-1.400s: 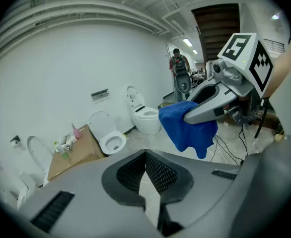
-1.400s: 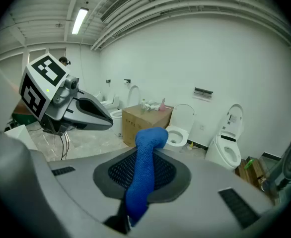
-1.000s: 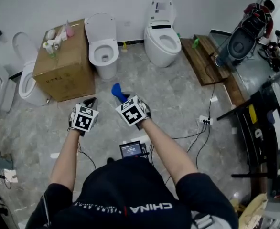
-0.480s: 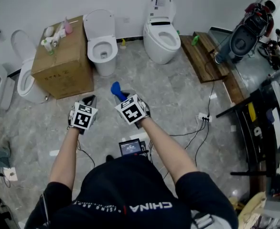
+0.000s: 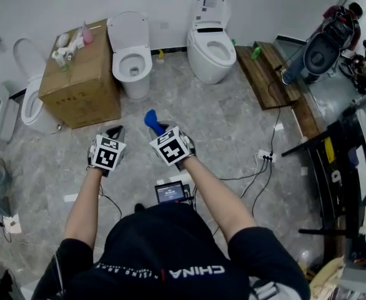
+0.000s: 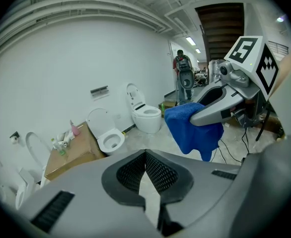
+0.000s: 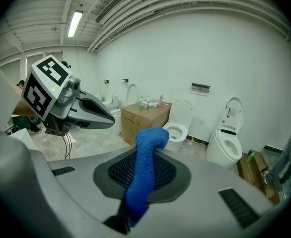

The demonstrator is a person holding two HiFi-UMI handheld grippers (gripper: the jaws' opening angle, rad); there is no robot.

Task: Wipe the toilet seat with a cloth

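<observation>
Blue terry cloth is pinched between the pads of the right gripper, its free end rising past the jaw tips and folding over in a soft hump. The left gripper has its jaws pressed together with nothing between them. Both grippers are held side by side over the grey marbled floor, on the near side of the brown cardboard box and well apart from it. The right gripper, with the cloth, is the farther of the two from the box. A white toilet with its lid raised stands just beside the box on its right, the oval seat bare and well apart from the cloth. A white smart toilet with an upright lid is farther right of the box, next to a low wooden platform. Another white toilet stands on the box's left side. Several small bottles, one of them pink, stand on top of the box.
</observation>
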